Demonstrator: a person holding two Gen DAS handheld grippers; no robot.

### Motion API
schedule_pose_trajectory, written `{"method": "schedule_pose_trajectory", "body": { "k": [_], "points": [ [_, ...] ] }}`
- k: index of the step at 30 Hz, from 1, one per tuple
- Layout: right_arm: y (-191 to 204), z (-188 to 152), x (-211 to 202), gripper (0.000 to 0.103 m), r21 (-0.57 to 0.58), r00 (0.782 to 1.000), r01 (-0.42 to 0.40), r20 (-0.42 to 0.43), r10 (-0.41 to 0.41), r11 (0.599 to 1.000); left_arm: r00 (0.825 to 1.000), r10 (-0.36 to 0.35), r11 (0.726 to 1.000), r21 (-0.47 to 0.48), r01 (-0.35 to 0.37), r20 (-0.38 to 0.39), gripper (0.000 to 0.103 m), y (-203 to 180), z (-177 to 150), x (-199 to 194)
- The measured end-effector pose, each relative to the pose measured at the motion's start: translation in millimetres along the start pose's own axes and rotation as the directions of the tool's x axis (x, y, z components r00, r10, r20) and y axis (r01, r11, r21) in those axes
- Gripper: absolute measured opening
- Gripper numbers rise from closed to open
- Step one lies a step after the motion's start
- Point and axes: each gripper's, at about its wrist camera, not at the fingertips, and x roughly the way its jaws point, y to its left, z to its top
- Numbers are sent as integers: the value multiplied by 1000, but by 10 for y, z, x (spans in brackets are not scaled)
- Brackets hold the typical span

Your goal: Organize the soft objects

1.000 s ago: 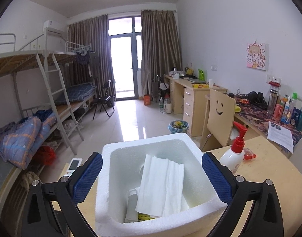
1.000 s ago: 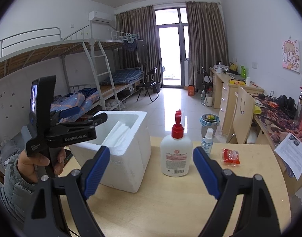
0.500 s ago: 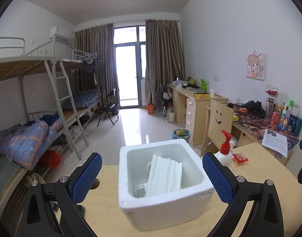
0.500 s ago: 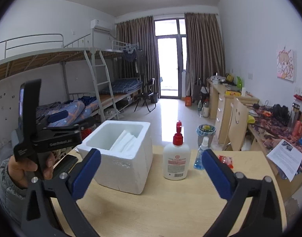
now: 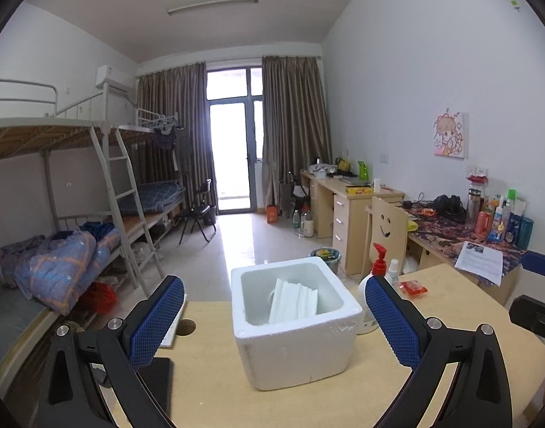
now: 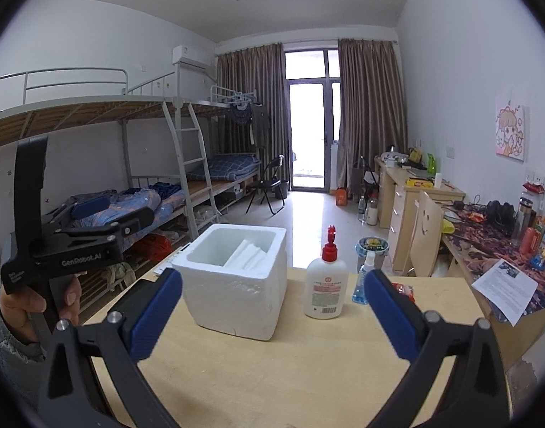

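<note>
Both tongs, the left gripper (image 5: 274,317) and right gripper (image 6: 272,317), stand apart and empty short of the white foam box (image 5: 293,324) holding the folded white cloth (image 5: 293,301); risk: a careless pass could topple the nearby pump bottle (image 6: 326,285).

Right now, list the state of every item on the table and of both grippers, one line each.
White foam box: upright, no lid, open top.
Folded white cloth: inside the box, leaning on edge.
White pump bottle with red top: upright, beside the box, apart from it.
Small clear spray bottle with blue liquid: upright.
Red packet: lying flat.
Left gripper: open, empty.
Right gripper: open, empty.
</note>
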Motion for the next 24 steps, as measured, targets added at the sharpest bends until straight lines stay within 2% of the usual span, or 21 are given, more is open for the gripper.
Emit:
{"method": "schedule_pose_trajectory", "body": {
  "k": [13,24],
  "points": [
    [170,-112,-482,103,-7,999,12,47,-11,1000,999,10,1000,3,-10,54,102,-1,-106,-603],
    [258,-284,-703,103,-6,997,46,56,-45,999,997,8,1000,-14,-7,72,102,-7,-309,-1042]
  ]
}}
